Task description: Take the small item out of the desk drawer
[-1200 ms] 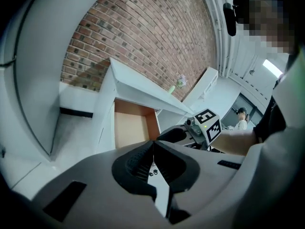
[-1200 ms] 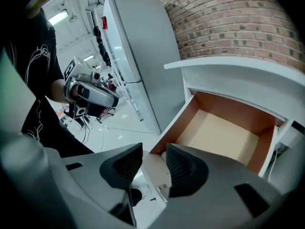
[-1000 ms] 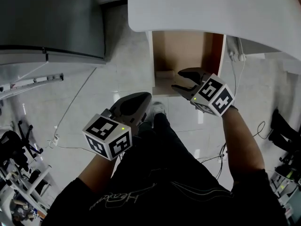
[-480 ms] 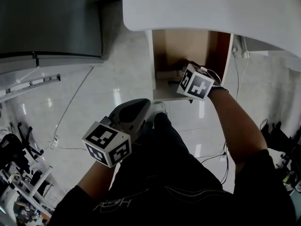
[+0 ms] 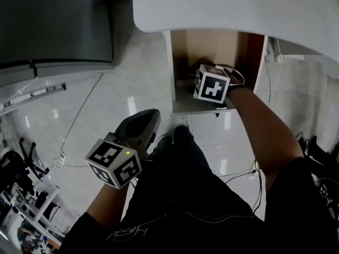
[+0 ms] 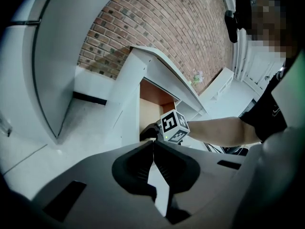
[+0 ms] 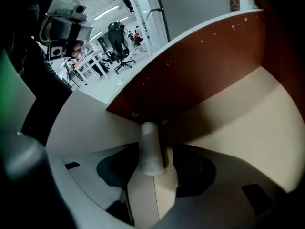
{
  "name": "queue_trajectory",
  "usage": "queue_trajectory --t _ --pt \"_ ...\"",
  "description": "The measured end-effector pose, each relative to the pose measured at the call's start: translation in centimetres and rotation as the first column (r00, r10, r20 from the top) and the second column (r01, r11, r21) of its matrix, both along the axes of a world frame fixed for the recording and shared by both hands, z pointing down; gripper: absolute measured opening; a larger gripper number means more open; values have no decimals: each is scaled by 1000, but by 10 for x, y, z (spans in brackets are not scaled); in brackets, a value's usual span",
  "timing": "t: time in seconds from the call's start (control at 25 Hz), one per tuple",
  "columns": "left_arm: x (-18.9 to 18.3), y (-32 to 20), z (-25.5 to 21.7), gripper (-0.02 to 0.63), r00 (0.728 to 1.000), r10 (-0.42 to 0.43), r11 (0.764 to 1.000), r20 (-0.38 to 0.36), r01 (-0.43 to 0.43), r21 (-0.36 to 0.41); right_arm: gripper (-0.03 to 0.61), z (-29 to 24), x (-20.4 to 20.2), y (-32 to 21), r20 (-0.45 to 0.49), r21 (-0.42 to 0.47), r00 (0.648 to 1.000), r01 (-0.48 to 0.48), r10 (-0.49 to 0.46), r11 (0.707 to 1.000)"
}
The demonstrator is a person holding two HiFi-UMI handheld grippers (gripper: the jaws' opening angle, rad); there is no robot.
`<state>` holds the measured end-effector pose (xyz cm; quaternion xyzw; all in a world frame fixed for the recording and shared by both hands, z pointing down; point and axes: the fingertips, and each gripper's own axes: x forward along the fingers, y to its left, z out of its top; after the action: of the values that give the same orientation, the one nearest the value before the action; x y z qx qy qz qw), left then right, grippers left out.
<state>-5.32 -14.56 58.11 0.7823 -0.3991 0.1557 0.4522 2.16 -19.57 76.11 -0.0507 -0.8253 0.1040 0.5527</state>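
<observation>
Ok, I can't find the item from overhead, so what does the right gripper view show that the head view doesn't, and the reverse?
Only the right gripper view: the small pale item, tube-like, between that gripper's open jaws, with a gap on one side.
Only the head view: the white desk top, the left gripper down near the person's leg, and the right gripper reaching in, its marker cube covering the item.
Both: the open drawer, with its beige floor and red-brown side wall.
</observation>
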Motion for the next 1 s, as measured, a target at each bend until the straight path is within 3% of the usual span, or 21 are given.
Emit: queue_trajectory --t 0.4,0.48,0.64,1.0 --pt "-3 -7 3 23 999 -51 999 3 51 -3 208 7 0 3 -17 -1 998 53 -53 999" --pt "-1 -7 3 21 999 -51 999 6 51 -7 112 10 1 8 -17 -28 999 50 -51 998" --pt "-1 -4 4 23 999 -53 999 1 53 -4 112 12 2 10 -23 -49 999 34 -35 998" --pt "-2 -6 -6 22 998 -59 998 12 59 -1 118 5 0 9 -28 -2 999 42 -42 999"
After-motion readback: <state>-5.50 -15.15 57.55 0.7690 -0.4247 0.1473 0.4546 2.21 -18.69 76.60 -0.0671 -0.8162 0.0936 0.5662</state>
